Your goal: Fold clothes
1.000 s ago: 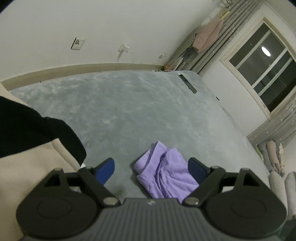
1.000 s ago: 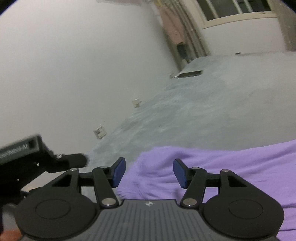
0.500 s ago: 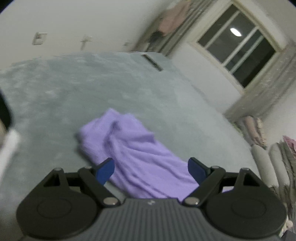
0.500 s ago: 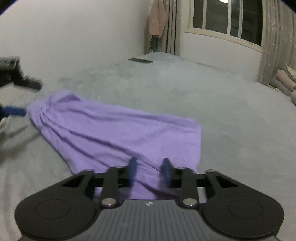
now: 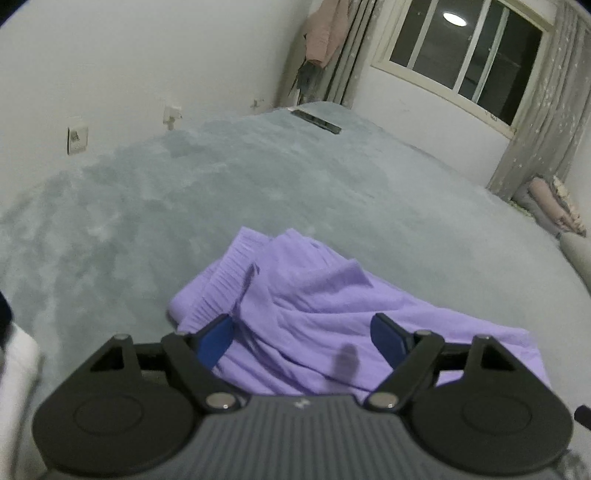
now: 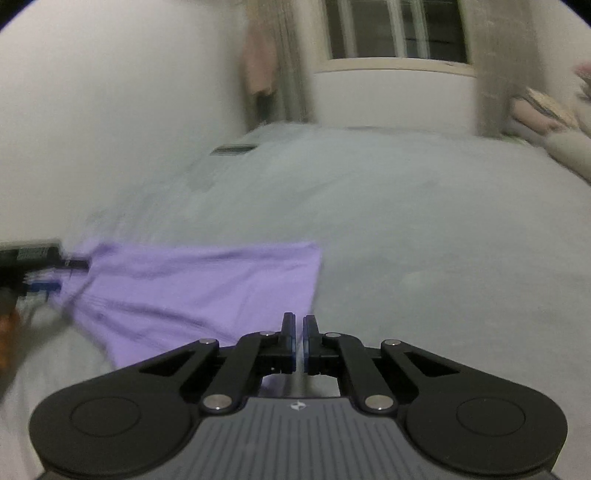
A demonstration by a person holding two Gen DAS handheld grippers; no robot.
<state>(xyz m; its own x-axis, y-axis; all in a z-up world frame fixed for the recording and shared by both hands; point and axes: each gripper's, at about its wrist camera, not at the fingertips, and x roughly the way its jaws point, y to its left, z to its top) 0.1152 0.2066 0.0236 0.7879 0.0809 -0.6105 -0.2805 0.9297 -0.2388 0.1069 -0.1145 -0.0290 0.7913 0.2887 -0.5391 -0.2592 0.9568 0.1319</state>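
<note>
A purple garment (image 5: 332,295) lies crumpled on the grey bedcover (image 5: 221,192). Its gathered waistband end points away from me in the left wrist view. My left gripper (image 5: 301,328) hovers open over that end, with cloth lying between its blue fingertips (image 5: 216,338). In the right wrist view the purple garment (image 6: 192,284) spreads flatter, and its hem corner runs into my right gripper (image 6: 299,325). That gripper is shut on the hem with its jaws nearly touching. The left gripper (image 6: 40,273) shows blurred at the garment's far left end.
A dark flat remote-like object (image 5: 316,122) lies far back on the bed near the wall. Wall sockets (image 5: 77,138), a window (image 5: 465,55) with curtains and a hanging pink garment (image 5: 325,33) lie beyond. Rolled bedding (image 5: 550,206) sits at the right. White cloth (image 5: 14,354) shows at the left edge.
The right gripper went from open to shut at the garment's hem. The left gripper moved over the waistband end and stayed open. The garment now lies more spread out.
</note>
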